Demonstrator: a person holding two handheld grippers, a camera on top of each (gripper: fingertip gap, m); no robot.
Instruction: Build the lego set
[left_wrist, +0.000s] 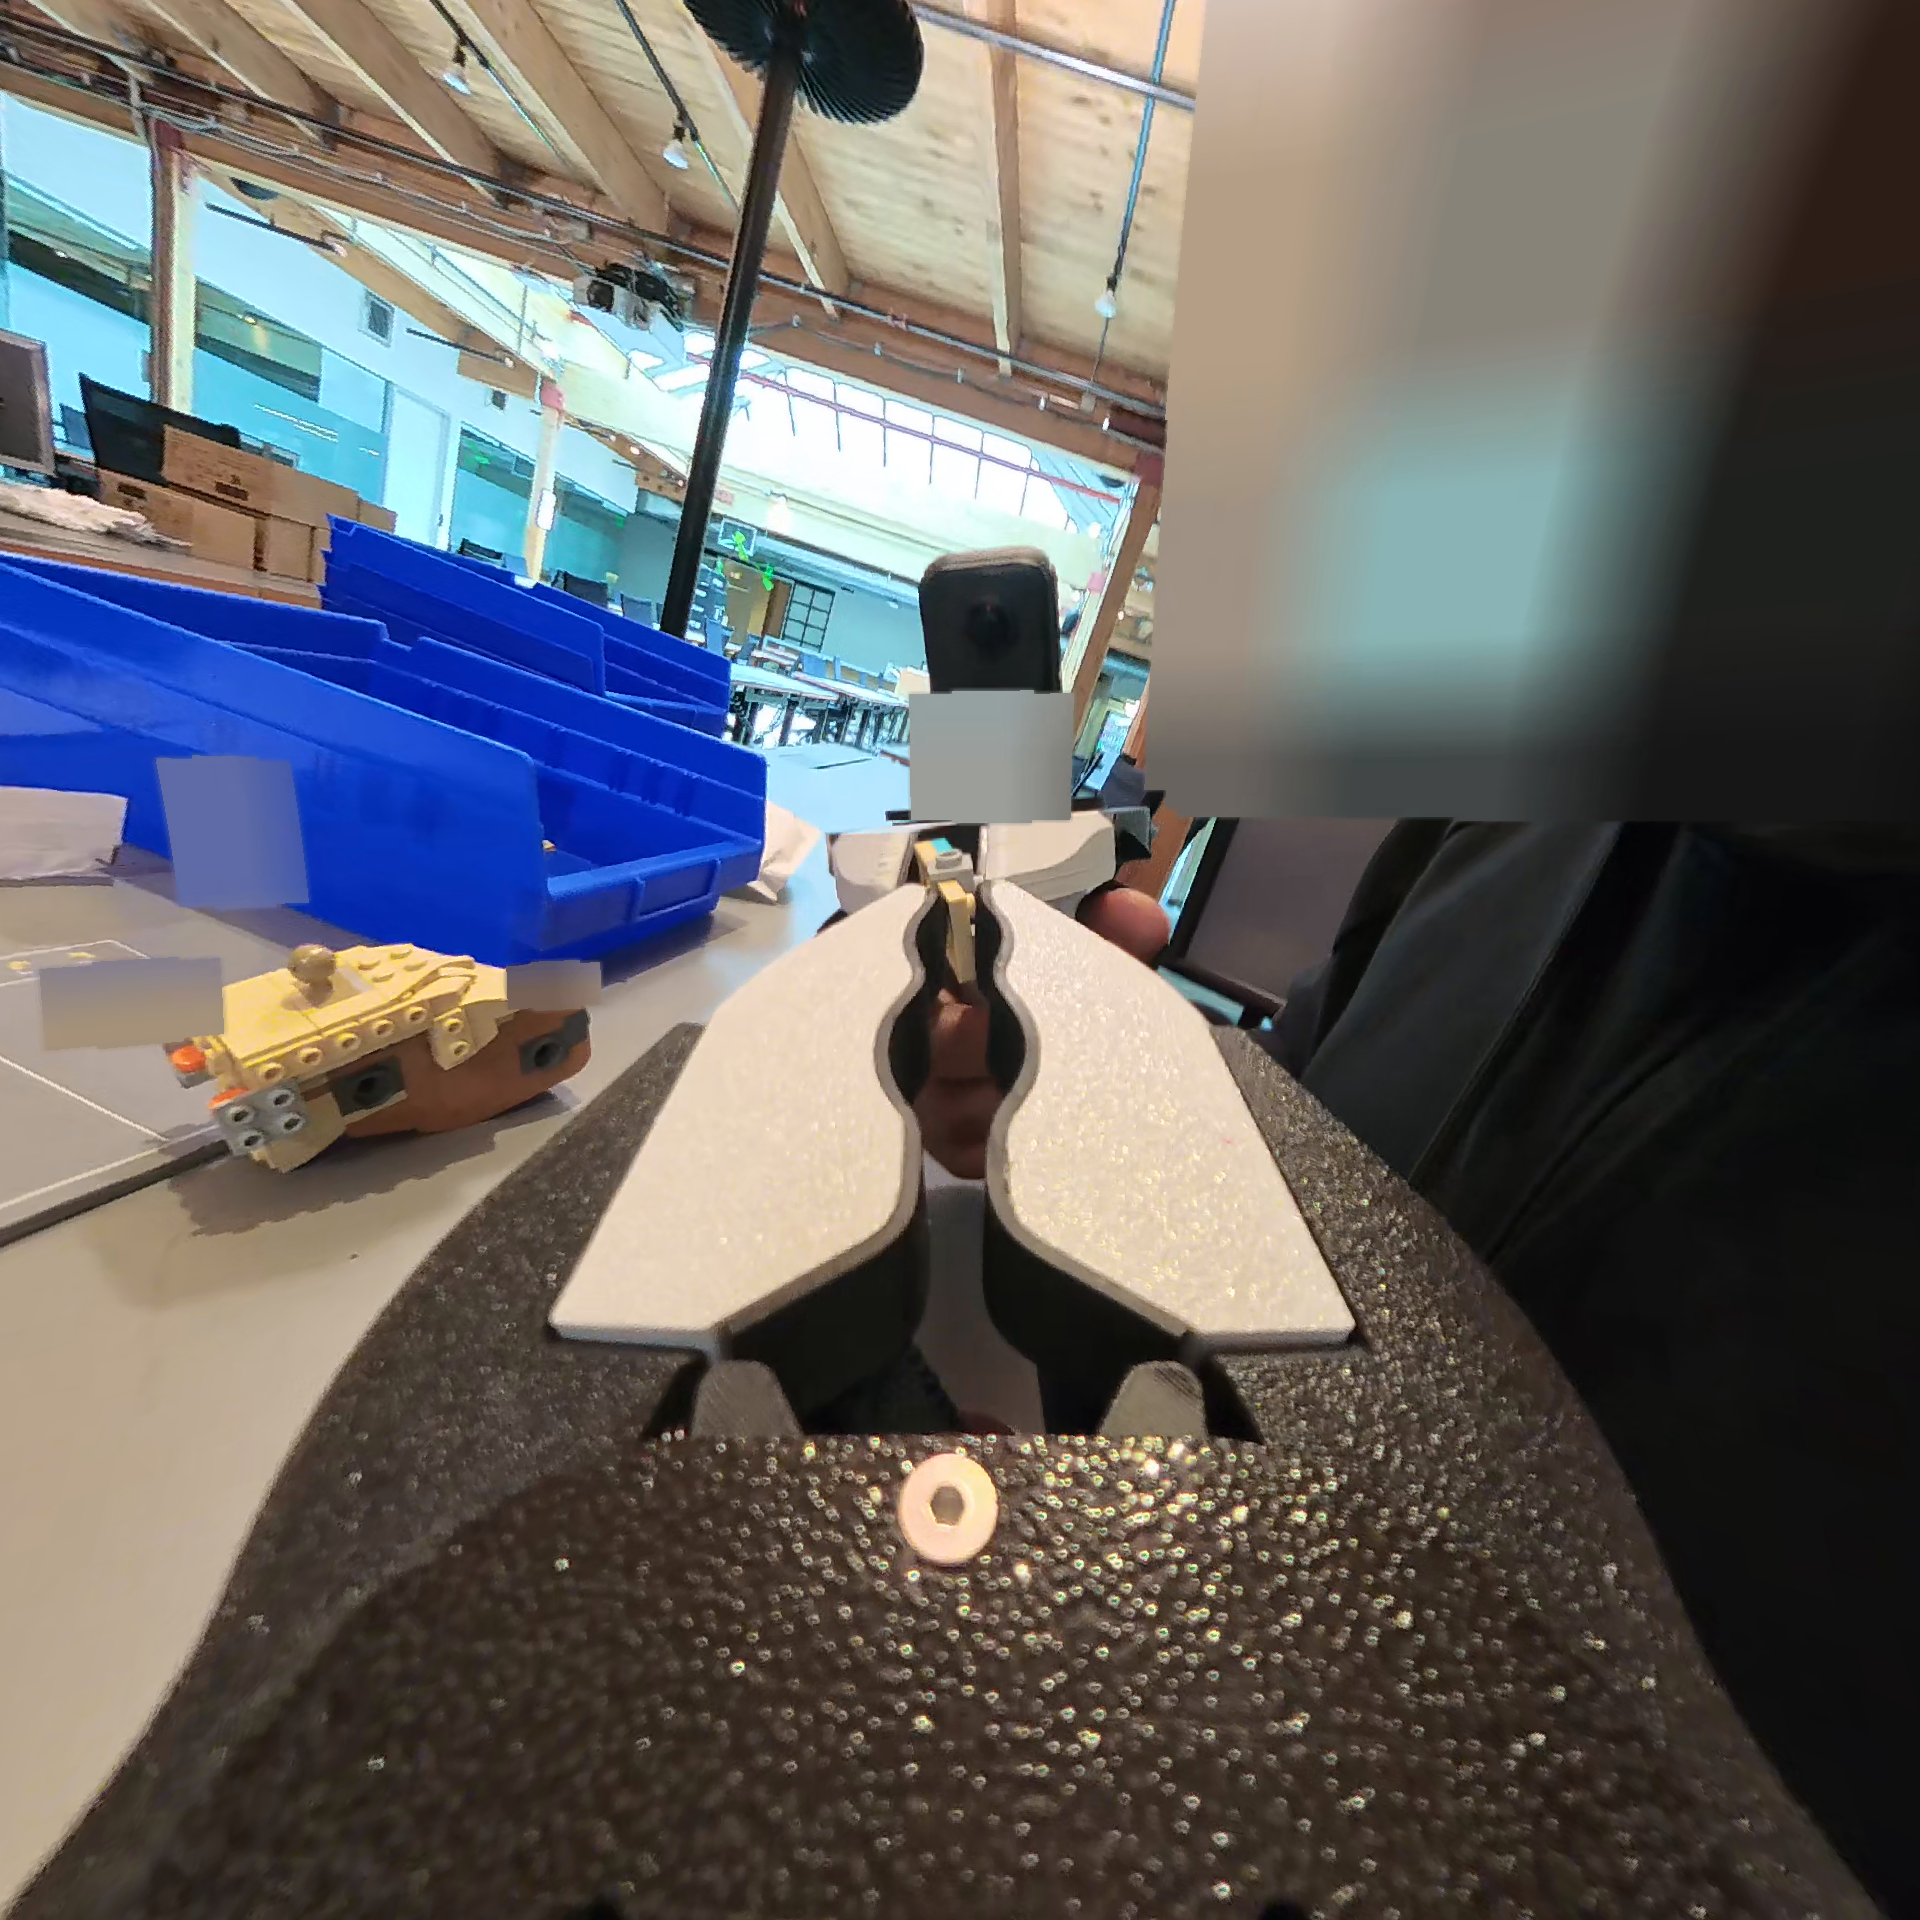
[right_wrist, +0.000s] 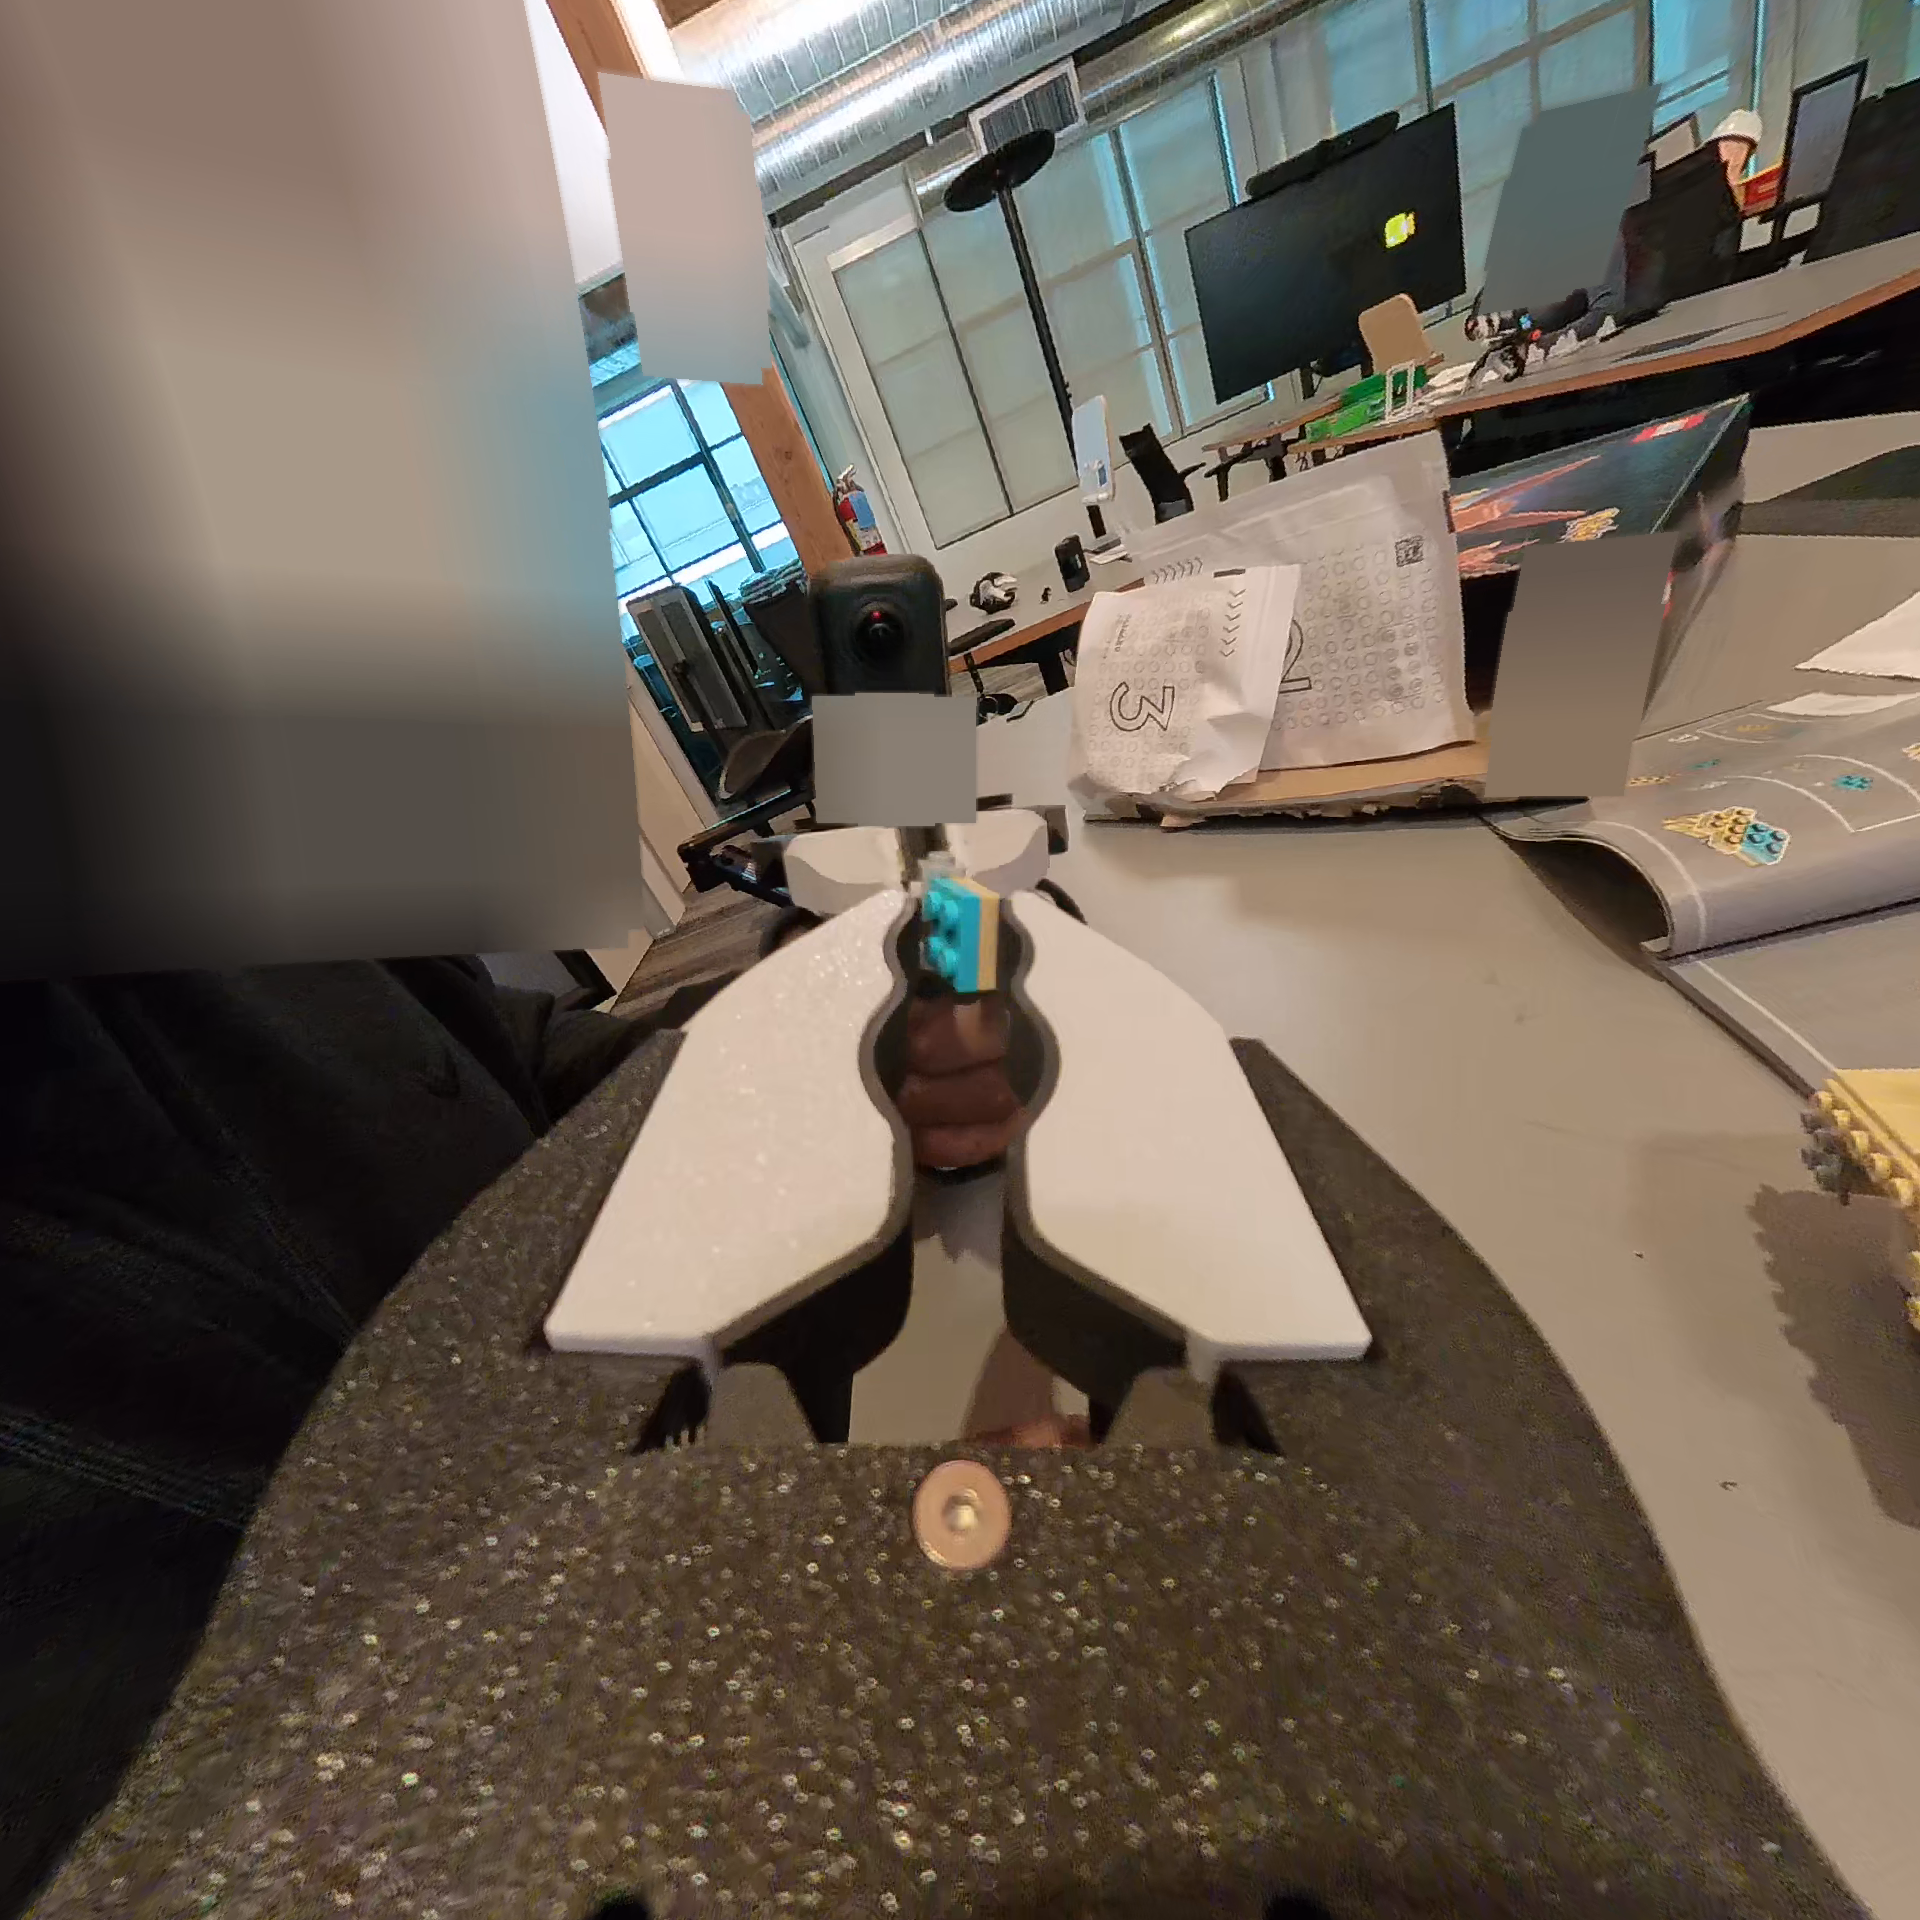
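Left wrist view: smooth grey table (left_wrist: 156, 1382) below, glossy blue plastic bins (left_wrist: 436, 769) far left of left gripper (left_wrist: 951, 920). Nearer left, lying tilted on table, half-built lego model (left_wrist: 384, 1049): tan studded plates over rounded brown hull. Grainy white fingers (left_wrist: 800, 1122) pinched on thin tan piece (left_wrist: 954, 914).

Right wrist view: crumpled white paper bags (right_wrist: 1278, 665) ahead-right of right gripper (right_wrist: 961, 935). Gripper clamped on small turquoise-and-tan studded brick (right_wrist: 961, 930), tip to tip with the opposite gripper.

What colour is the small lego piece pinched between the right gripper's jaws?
Turquoise on a tan layer; the small lego piece shows best in the right wrist view.
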